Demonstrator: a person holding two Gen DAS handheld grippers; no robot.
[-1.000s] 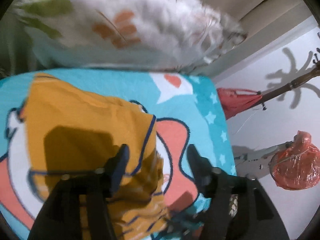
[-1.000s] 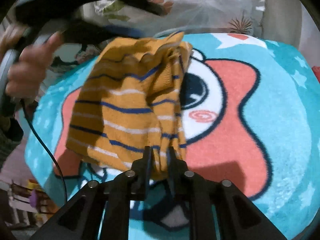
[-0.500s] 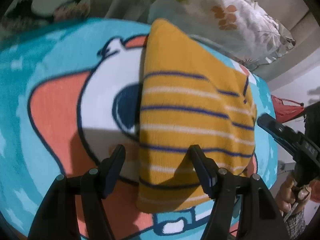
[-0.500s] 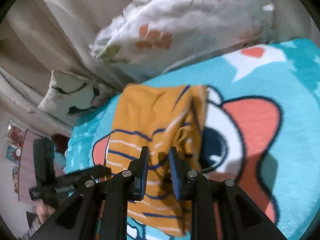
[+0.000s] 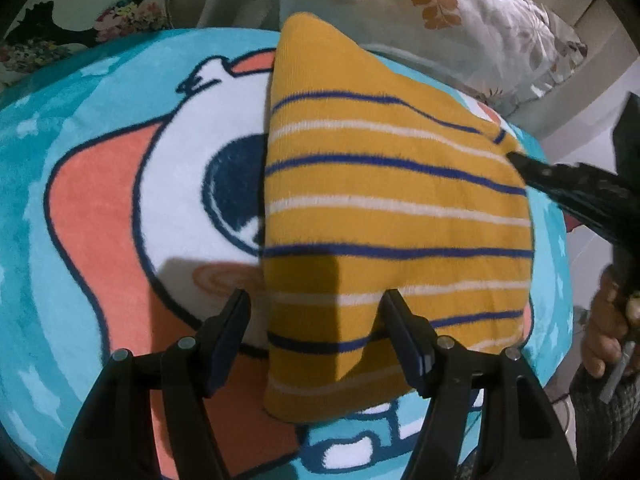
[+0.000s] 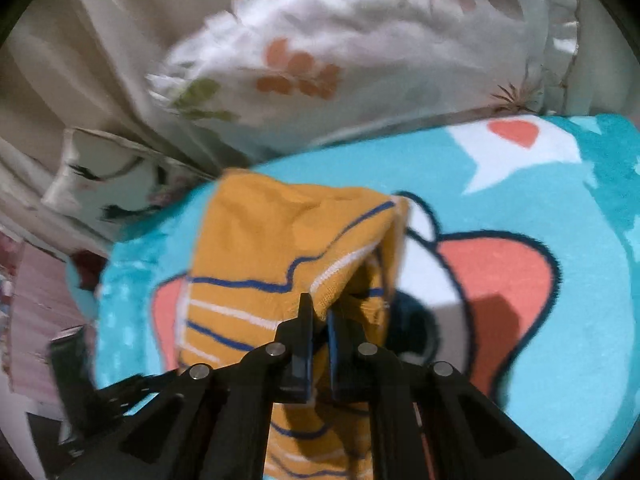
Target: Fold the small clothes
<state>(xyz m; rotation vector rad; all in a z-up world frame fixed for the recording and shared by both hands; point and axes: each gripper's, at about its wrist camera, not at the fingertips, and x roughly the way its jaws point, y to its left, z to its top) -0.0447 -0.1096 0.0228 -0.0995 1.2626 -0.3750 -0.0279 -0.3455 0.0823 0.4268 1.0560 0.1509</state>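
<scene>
The left gripper (image 5: 316,312) hangs released, its 2 black fingers spread above the near hem of the striped garment (image 5: 384,216), a mustard knit with navy and white bands, folded into a rough wedge on the plush cartoon blanket (image 5: 100,208). The right gripper (image 6: 320,312) is clenched on a bunched fold of that garment. A floral pillow (image 6: 360,48) lies behind.

Readable text: none in either view.
Blanket (image 5: 100,208): cartoon drawing only, no letters.
Speech bubble (image 6: 516,148): holds a red heart, no words.
Striped garment (image 5: 384,216): no label showing.
</scene>
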